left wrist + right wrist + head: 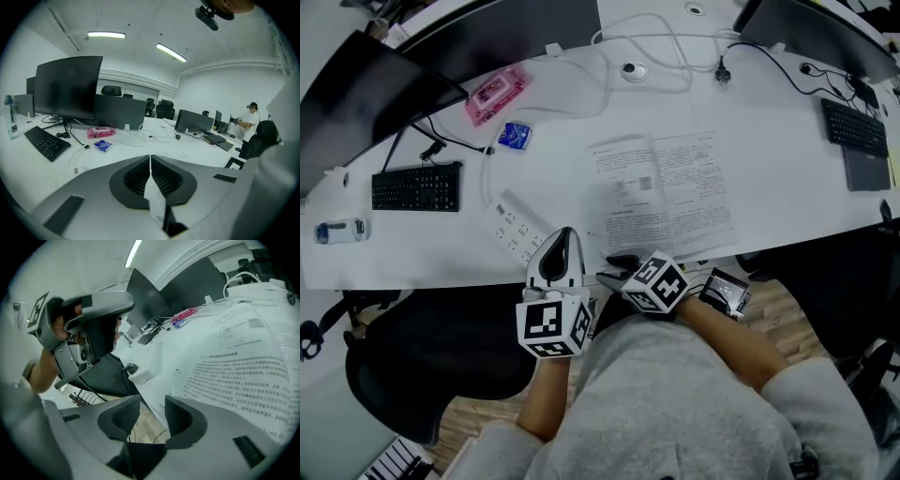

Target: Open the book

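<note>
The book [661, 192] lies open and flat on the white desk [787, 187], showing two printed pages. My left gripper [565, 232] sits at the desk's near edge, left of the book. In the left gripper view it [150, 158] is shut on a narrow strip of printed paper [157, 199] that runs down between the pads. My right gripper [607, 270] hangs just off the desk edge below the book's near left corner. It [152, 404] is open with nothing between its fingers, only floor showing in the gap. The printed page [243, 357] spreads to its right.
A power strip [517, 230] lies beside the left gripper, and a black keyboard [417, 186] sits further left. A pink pack [497, 94] and a blue packet [515, 135] lie behind them. Cables [656, 47] cross the far desk. A black chair [441, 356] stands below the edge.
</note>
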Tool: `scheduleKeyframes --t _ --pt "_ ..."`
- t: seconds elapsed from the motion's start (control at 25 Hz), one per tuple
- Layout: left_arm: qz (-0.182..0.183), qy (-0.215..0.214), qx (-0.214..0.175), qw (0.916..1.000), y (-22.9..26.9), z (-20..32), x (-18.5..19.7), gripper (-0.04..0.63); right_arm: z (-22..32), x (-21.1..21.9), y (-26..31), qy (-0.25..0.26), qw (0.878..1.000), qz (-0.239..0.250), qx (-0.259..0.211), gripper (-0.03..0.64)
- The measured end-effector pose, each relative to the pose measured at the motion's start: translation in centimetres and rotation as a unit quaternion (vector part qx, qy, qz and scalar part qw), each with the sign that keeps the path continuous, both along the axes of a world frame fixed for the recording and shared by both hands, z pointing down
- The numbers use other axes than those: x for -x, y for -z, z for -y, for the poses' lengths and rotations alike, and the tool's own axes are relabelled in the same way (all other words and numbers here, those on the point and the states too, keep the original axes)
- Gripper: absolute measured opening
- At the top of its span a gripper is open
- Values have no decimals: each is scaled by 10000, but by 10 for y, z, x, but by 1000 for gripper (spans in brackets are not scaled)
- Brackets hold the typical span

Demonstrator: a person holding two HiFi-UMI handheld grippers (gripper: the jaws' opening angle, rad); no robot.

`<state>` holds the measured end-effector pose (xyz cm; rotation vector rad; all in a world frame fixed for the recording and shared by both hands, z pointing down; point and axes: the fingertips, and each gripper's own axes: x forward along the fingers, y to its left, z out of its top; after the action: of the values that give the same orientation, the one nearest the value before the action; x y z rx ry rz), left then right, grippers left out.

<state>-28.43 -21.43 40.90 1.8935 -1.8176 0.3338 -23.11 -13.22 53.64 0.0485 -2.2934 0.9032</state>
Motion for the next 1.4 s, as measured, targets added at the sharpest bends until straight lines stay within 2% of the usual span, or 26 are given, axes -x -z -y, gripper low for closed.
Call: scheduleKeyframes --t 0.28,0.6,0.72,0.96,1.12,1.4 --pt "-124 -240 14 9996 -10 7 3 18 5 -1 10 -360 9993 67 98 158" --pt "-180 -469 24 9987 -13 8 -10 18 28 -17 37 -788 9960 222 -358 155" --pt "-138 -518 -52 9986 -7 11 -14 18 45 -29 55 -1110 9904 465 -685 83" --pt "-10 -581 -156 9982 3 8 -34 18 70 -66 98 -1415 9755 985 -1367 43" --pt "73 -767 -181 9969 13 -1 -66 18 85 -120 130 -1638 9561 883 -2263 37" --pt "210 -1233 -454 9911 37 -28 -128 18 80 -245 184 -2525 9197 583 -2949 37"
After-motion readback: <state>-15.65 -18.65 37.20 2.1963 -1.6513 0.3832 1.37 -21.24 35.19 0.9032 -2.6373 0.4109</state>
